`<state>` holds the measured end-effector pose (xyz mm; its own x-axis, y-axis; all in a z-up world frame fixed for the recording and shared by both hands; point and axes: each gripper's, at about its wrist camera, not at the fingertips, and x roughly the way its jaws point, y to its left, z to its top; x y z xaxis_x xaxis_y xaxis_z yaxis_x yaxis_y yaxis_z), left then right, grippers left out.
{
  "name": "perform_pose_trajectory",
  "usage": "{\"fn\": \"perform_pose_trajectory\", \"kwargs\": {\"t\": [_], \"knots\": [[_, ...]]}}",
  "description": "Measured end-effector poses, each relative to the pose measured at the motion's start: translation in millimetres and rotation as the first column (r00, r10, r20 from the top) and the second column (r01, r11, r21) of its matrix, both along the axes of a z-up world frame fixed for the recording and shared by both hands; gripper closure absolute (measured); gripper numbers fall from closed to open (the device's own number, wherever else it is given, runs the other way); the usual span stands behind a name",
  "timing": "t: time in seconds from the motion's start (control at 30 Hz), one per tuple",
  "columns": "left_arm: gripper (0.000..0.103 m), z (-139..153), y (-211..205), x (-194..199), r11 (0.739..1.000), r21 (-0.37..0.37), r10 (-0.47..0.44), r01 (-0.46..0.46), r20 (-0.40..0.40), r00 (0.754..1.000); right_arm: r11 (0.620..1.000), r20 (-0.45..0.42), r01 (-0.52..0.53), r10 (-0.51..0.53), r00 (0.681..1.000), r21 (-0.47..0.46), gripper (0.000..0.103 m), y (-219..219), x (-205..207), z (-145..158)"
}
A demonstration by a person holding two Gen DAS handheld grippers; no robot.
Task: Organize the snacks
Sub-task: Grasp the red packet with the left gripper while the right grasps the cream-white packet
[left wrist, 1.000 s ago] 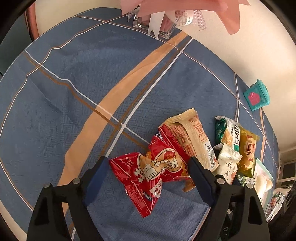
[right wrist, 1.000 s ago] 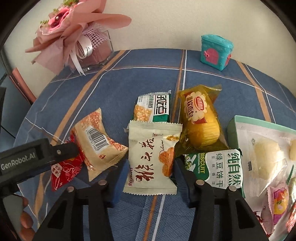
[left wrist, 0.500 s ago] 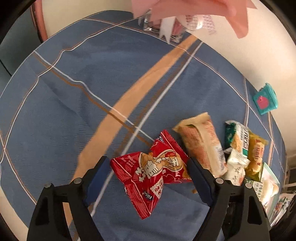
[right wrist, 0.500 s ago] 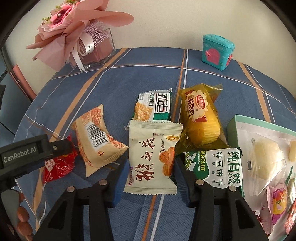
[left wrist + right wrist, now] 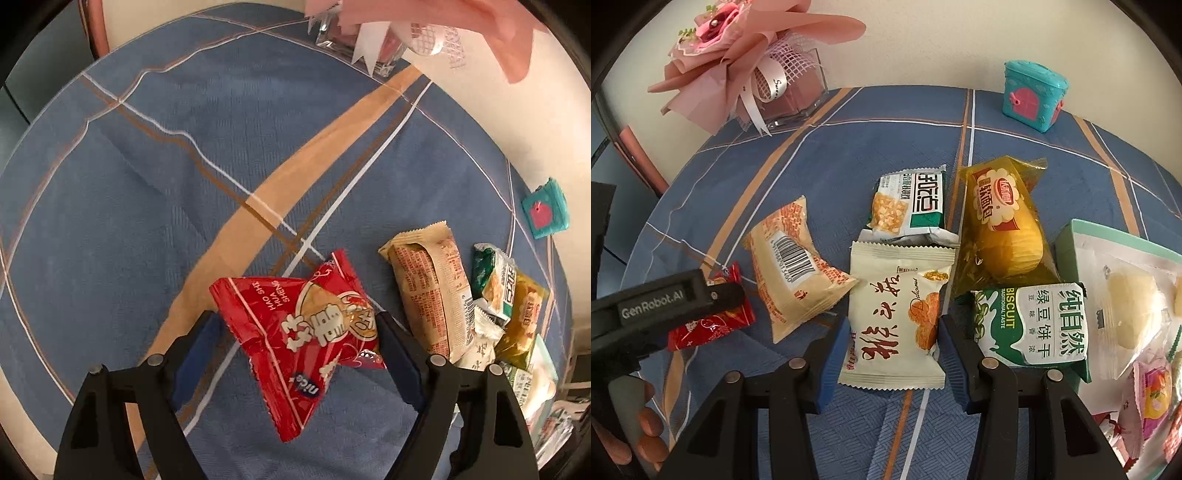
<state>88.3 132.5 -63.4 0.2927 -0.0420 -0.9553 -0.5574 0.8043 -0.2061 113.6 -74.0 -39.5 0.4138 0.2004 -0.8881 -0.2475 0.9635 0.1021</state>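
Observation:
My left gripper (image 5: 297, 321) holds a red snack packet (image 5: 280, 354) tilted over the blue tablecloth (image 5: 147, 184); its jaws are still closing on the packet's two sides. In the right wrist view the same red packet (image 5: 713, 326) shows under a left finger (image 5: 724, 293). My right gripper (image 5: 894, 328) points down at a cream packet (image 5: 894, 306) that lies flat, its pads against the packet's sides. A beige packet (image 5: 798, 266) lies between the two.
Behind the cream packet lie a green-white packet (image 5: 912, 203), a yellow bread packet (image 5: 1001, 221) and a green biscuit packet (image 5: 1034, 325). A pale green tray (image 5: 1067, 236) with wrapped snacks is at right. A teal toy house (image 5: 1032, 96) and pink bouquet (image 5: 757, 70) stand at the back.
The red packet has come away from the beige packet, leftward in the right wrist view, and now sits tilted in the narrower left jaws. The right gripper and cream packet stay put.

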Motion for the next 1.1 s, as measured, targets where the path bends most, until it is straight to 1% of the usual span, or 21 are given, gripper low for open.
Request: {"fn": "perform_pose_trajectory", "kwargs": {"t": [0.03, 0.07, 0.1, 0.13, 0.17, 0.2, 0.27, 0.3, 0.43, 0.57, 0.73, 0.83, 0.9, 0.97, 1.0, 1.07, 1.1], "knots": [[0.031, 1.9, 0.1, -3.2, 1.000, -0.002, 0.002, -0.002, 0.007, 1.000, 1.000, 0.000, 0.000, 0.000, 1.000, -0.001, 0.052, 0.0, -0.3, 0.4], [0.035, 3.3, 0.7, -4.1, 1.000, -0.001, 0.004, -0.004, 0.010, 1.000, 1.000, 0.000, 0.000, 0.000, 1.000, -0.001, 0.052, -0.2, -0.7, 0.9], [0.043, 4.5, 1.6, -5.3, 1.000, 0.002, 0.006, -0.006, 0.009, 1.000, 1.000, 0.000, 0.000, 0.000, 1.000, 0.001, 0.052, -1.1, -1.1, 1.6], [0.044, 5.1, 2.7, -6.7, 1.000, 0.005, 0.008, -0.008, 0.009, 1.000, 1.000, -0.004, 0.003, -0.003, 1.000, 0.005, 0.053, -2.0, -1.2, 1.8], [0.044, 5.2, 3.7, -7.7, 1.000, 0.001, 0.009, -0.009, 0.012, 1.000, 1.000, -0.003, 0.005, -0.005, 1.000, 0.008, 0.062, -2.6, -0.4, 2.4], [0.045, 5.3, 4.1, -8.5, 1.000, -0.001, 0.010, -0.010, 0.013, 1.000, 1.000, 0.006, 0.013, -0.013, 1.000, 0.014, 0.067, -6.1, -1.4, 5.2], [0.047, 6.3, 3.6, -10.4, 1.000, -0.001, 0.011, -0.011, 0.015, 1.000, 0.999, -0.002, 0.025, -0.025, 1.000, 0.032, 0.075, -11.3, -1.4, 8.5], [0.047, 7.1, 3.1, -11.6, 1.000, -0.002, 0.011, -0.011, 0.016, 1.000, 0.999, -0.006, 0.030, -0.030, 1.000, 0.032, 0.076, -13.4, -1.1, 8.2], [0.047, 7.3, 2.4, -5.9, 1.000, -0.015, 0.013, -0.012, 0.018, 1.000, 0.995, -0.030, 0.057, -0.055, 0.998, 0.083, 0.076, -21.5, 0.7, 5.0], [0.047, 7.3, -0.6, -6.0, 1.000, -0.018, 0.017, -0.017, 0.015, 1.000, 0.996, -0.025, 0.045, -0.044, 0.999, 0.072, 0.076, -19.1, 1.7, 5.6], [0.047, 8.7, -5.2, -5.8, 0.999, -0.032, 0.017, -0.016, 0.021, 1.000, 0.991, -0.041, 0.066, -0.061, 0.997, 0.118, 0.075, -24.2, 4.7, 3.6], [0.047, 7.5, -6.7, -5.5, 0.999, -0.044, 0.018, -0.016, 0.024, 1.000, 0.986, -0.055, 0.078, -0.070, 0.996, 0.145, 0.073, -28.6, 8.7, 1.8], [0.047, 7.7, -6.5, -5.6, 0.999, -0.050, 0.019, -0.018, 0.025, 1.000, 0.987, -0.052, 0.076, -0.069, 0.996, 0.143, 0.067, -26.9, 8.5, 1.5], [0.047, 7.8, -6.4, -5.3, 0.998, -0.055, 0.022, -0.020, 0.026, 0.999, 0.988, -0.048, 0.061, -0.055, 0.997, 0.142, 0.055, -21.6, 8.8, 0.5], [0.047, 7.4, -5.9, -4.6, 0.998, -0.059, 0.022, -0.021, 0.027, 0.999, 0.989, -0.046, 0.053, -0.047, 0.998, 0.139, 0.053, -18.5, 9.1, 0.3], [0.047, 7.4, -6.1, -4.5, 0.998, -0.063, 0.024, -0.022, 0.028, 0.999, 0.994, -0.035, 0.021, -0.017, 0.999, 0.106, 0.047, -7.7, 7.7, -0.4], [0.047, 7.3, -6.0, -4.6, 0.998, -0.064, 0.024, -0.022, 0.028, 0.999, 0.997, -0.026, 0.000, 0.002, 1.000, 0.072, 0.046, -1.5, 6.0, -1.1]]}}
